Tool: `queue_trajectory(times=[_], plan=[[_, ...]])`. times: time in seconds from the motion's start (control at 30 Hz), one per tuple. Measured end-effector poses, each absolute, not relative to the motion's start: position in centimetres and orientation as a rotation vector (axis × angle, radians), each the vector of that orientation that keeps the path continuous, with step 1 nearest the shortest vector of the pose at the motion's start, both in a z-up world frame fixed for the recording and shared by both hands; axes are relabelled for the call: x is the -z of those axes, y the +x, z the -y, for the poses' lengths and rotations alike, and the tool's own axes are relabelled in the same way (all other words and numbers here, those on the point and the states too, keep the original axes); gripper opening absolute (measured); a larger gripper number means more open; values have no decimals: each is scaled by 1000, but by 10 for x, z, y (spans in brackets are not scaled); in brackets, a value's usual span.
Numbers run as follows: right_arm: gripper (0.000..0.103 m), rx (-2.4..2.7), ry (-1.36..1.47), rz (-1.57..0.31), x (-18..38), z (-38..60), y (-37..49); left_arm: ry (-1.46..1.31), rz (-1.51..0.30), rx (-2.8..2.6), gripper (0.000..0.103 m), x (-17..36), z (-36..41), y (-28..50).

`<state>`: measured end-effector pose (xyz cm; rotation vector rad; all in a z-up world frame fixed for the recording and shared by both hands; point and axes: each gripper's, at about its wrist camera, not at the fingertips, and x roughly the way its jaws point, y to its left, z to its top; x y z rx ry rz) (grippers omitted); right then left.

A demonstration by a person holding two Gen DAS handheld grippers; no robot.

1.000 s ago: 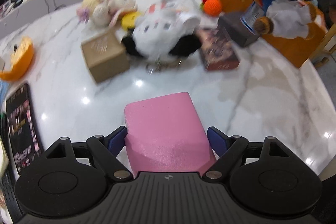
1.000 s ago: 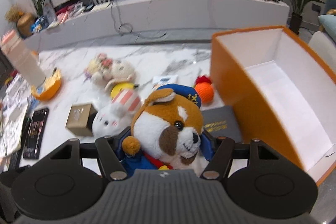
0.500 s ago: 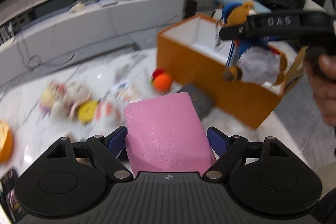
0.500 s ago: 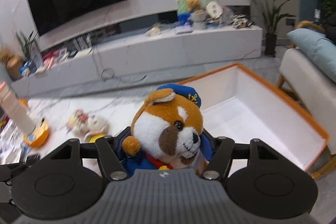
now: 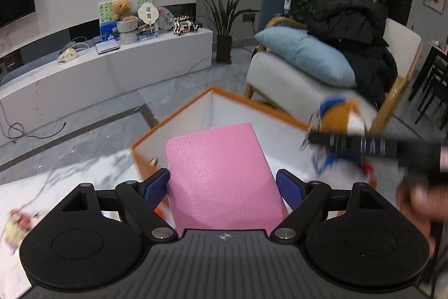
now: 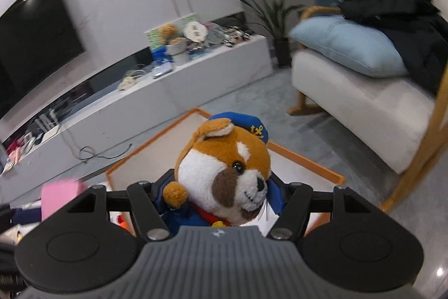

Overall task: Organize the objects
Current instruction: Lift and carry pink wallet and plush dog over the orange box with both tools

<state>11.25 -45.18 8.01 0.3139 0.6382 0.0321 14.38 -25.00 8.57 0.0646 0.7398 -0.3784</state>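
The left tool (image 5: pixel 223 184) is clamping a pink box (image 5: pixel 221 175) between its blue pads (image 5: pixel 155 187), holding it above the near wall of an open orange box (image 5: pixel 173 119) with a white inside. The orange box is sitting at the edge of a white marble table (image 5: pixel 70 173). The right tool (image 6: pixel 221 195) is gripping a plush dog (image 6: pixel 224 173) in a blue sailor cap by its body, with the head sticking up past the fingers. The dog is hanging over the orange box too, facing right in the right wrist view. In the left wrist view the dog is appearing blurred at the right, above the box's far rim, with a person's hand (image 5: pixel 417 198) below it. Behind the box, an armchair (image 5: pixel 294 80) is carrying a light blue cushion (image 5: pixel 305 55) and a black coat (image 5: pixel 361 30).
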Motion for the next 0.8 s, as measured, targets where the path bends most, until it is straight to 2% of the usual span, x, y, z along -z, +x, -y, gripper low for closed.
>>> queue_trajectory(times=[0.27, 0.5, 0.8], plan=[[67, -25, 222, -673, -72, 445, 124, 80, -712, 332, 97, -86, 284, 182], [67, -60, 108, -757, -51, 431, 134, 248, -790, 324, 97, -58, 316, 206], [67, -93, -65, -860, -27, 410, 140, 289, -908, 333, 97, -22, 325, 208]])
